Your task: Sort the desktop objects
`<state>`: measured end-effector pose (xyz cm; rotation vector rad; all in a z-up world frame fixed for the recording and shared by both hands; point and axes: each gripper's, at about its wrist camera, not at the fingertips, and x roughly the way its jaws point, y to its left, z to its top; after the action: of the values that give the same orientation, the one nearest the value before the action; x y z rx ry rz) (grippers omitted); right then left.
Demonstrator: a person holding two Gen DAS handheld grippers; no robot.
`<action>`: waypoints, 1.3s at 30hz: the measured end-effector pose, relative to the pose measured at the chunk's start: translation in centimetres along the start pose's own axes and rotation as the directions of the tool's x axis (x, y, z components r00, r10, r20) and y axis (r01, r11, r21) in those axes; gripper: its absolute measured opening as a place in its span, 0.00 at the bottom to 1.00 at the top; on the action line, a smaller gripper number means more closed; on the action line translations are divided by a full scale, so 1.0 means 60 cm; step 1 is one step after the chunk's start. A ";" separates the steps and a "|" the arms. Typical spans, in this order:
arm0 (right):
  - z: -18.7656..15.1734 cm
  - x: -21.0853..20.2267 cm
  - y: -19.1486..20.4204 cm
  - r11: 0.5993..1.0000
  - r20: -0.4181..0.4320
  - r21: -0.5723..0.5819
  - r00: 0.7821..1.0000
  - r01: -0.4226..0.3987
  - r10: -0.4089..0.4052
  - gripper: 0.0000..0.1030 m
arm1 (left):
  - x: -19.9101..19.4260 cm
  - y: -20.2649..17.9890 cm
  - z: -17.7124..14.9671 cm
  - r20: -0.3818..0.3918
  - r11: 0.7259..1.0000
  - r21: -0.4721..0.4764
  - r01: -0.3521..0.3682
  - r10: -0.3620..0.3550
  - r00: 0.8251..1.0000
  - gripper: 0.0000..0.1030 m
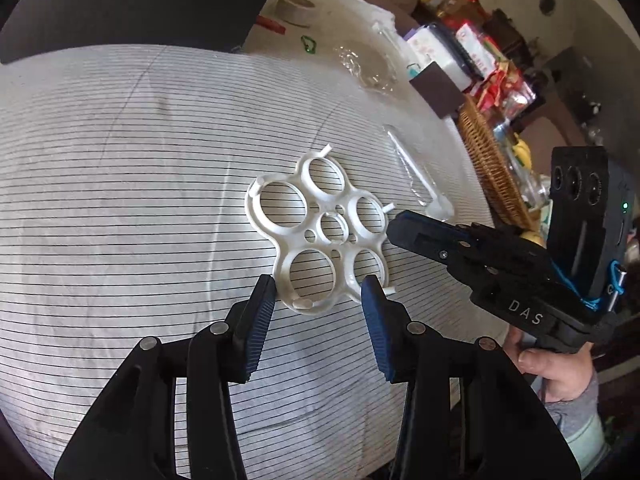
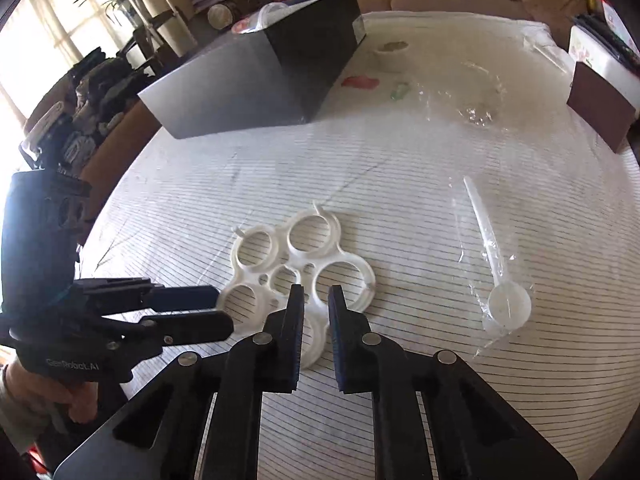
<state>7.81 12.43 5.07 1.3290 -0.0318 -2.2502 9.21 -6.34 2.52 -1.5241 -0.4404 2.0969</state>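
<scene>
A white plastic ring holder [image 1: 320,232] with several round holes lies flat on the striped tablecloth [image 1: 120,200]. My left gripper [image 1: 318,292] is open, its fingers on either side of the holder's near edge. My right gripper [image 2: 316,300] is over the holder [image 2: 304,264], jaws narrowly apart with nothing visibly clamped between them. In the left wrist view the right gripper [image 1: 400,226] reaches in from the right, its tip at the holder's right edge. A white measuring spoon in clear wrap [image 2: 496,276] lies to the right.
A black box [image 2: 260,76] stands at the back left. Crumpled clear plastic [image 2: 476,96], a tape roll [image 1: 294,8], a green clip [image 1: 309,45] and a red item [image 2: 360,82] lie far back. A brown box [image 2: 600,108] and wicker basket [image 1: 488,164] sit at the right edge.
</scene>
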 end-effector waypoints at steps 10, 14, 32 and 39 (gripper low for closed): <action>0.004 0.000 -0.059 0.988 -0.003 0.132 0.997 0.074 -0.074 0.21 | -0.007 0.020 0.013 0.076 0.996 -0.051 -0.079 0.083 0.994 0.46; 0.002 0.014 -0.060 0.990 -0.020 0.128 0.998 0.066 -0.064 0.21 | 0.003 0.001 0.014 0.094 0.995 -0.018 -0.095 0.096 0.991 0.59; 0.003 0.019 -0.062 0.980 -0.010 0.179 0.996 -0.083 0.087 0.22 | -0.047 0.010 0.030 0.242 0.918 -0.095 0.386 -0.355 0.903 0.67; 0.003 0.032 -0.030 0.982 -0.028 0.140 0.991 -0.125 0.130 0.21 | -0.001 0.010 0.032 0.161 0.947 -0.143 0.289 -0.266 0.951 0.51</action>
<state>6.16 13.08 3.15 1.3981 -0.2571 -2.1475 7.27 -6.76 2.85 -1.3166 -0.8490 1.9883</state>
